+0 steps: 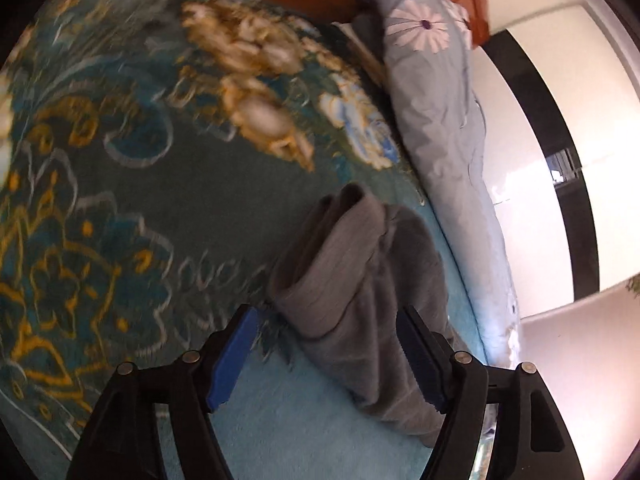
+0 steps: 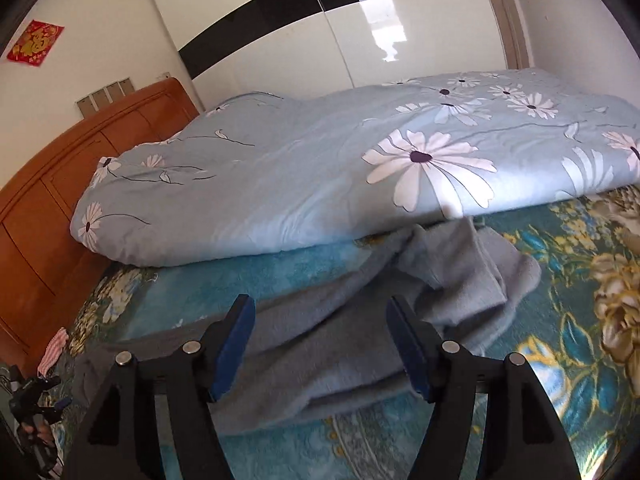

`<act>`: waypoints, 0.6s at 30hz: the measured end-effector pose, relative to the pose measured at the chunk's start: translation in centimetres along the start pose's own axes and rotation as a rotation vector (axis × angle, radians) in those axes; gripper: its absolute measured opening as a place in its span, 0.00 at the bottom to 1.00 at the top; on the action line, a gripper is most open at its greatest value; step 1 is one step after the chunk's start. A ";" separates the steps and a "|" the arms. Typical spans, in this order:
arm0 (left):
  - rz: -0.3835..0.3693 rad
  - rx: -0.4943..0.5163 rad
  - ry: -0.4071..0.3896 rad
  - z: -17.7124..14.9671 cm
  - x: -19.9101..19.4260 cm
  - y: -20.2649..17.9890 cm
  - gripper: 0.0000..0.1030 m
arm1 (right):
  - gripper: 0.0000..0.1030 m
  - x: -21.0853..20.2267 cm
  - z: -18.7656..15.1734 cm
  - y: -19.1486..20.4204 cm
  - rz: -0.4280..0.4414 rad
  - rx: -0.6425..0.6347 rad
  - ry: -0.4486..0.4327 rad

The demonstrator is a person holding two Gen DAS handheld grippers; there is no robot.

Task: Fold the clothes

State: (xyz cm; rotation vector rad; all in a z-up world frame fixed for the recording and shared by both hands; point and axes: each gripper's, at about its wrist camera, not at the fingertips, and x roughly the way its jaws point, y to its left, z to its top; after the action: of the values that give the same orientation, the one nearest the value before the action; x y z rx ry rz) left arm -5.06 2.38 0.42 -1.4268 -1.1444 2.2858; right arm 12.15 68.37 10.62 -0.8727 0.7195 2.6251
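Left wrist view shows the grey garment (image 1: 360,280) lying bunched on the bed's teal floral blanket (image 1: 120,200), its ribbed cuff end rolled up on the far side and the rest trailing toward the near right edge. The left tongs (image 1: 324,360) stand wide apart with nothing between the pads, the right pad just beside the cloth. From the right wrist view, the same garment (image 2: 320,340) spreads in soft, uneven layers in front of the folded daisy-print quilt (image 2: 320,168), and the right tongs (image 2: 320,348) are likewise spread wide and hold nothing.

The risk I see is a pinch that takes several layers at once, since the fleece overlaps itself; lifting then drags a lump rather than an edge. The plush blanket could also get caught under a pad. The left view is blurred, so I cannot quite tell where the hem lies. Cloth near the bed edge might slide off.
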 end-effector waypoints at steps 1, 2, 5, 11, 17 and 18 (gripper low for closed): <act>-0.029 -0.040 0.013 -0.5 0.6 0.9 0.73 | 0.67 -0.8 -0.8 -0.5 0.005 0.009 0.002; -0.061 -0.075 0.022 -0.8 1.2 1.7 0.73 | 0.67 -1.5 -1.7 -1.0 0.010 0.019 0.004; -0.133 -0.105 -0.004 -0.7 2.5 1.3 0.73 | 0.67 -2.8 -3.4 -2.6 0.023 0.072 0.010; -0.105 -0.100 -0.058 0.1 4.7 -0.9 0.33 | 0.67 -3.4 -5.3 -4.7 -0.002 0.149 0.030; -0.146 -0.148 -0.132 0.8 0.9 -0.4 0.19 | 0.67 -3.2 -6.7 -6.0 -0.016 0.213 0.056; -0.159 -0.148 -0.123 1.0 0.1 -0.2 0.19 | 0.67 -3.3 -6.8 -6.0 -0.013 0.223 0.056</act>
State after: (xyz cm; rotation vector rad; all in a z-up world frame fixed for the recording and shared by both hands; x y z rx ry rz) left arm -5.94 2.02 0.72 -1.2073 -1.4357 2.2445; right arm 20.45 69.38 5.71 -0.8842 0.9945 2.4571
